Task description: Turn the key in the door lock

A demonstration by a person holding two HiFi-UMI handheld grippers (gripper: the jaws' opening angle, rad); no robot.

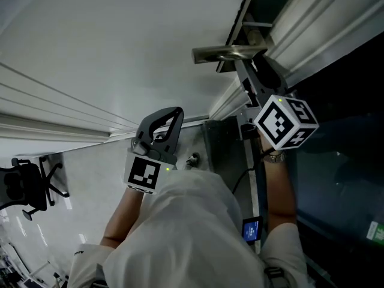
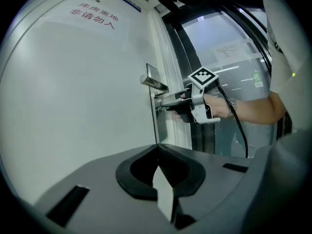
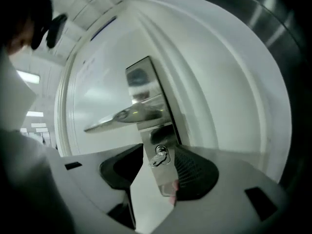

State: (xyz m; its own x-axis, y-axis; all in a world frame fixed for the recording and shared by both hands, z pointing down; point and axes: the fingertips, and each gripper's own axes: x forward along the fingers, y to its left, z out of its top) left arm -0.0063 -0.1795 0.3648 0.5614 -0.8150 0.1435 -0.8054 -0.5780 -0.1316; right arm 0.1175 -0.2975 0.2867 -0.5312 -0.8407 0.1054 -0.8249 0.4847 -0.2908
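Observation:
In the right gripper view a small silver key (image 3: 160,156) sits in the keyhole of a steel lock plate (image 3: 152,130), just under the lever handle (image 3: 124,115). My right gripper (image 3: 163,182) is open, its jaws standing on either side of the plate's lower end with the key between them and untouched. From the head view the right gripper (image 1: 247,72) points at the door handle (image 1: 223,54), and the key is hidden. My left gripper (image 1: 178,111) hangs back from the white door, shut with nothing in it. The left gripper view shows the right gripper (image 2: 163,104) at the lock.
The white door (image 2: 83,96) carries red lettering near its top. A dark glass panel (image 2: 229,57) stands beside the door frame. A black office chair (image 1: 27,185) is on the floor behind. A black cable (image 2: 236,126) trails from the right gripper.

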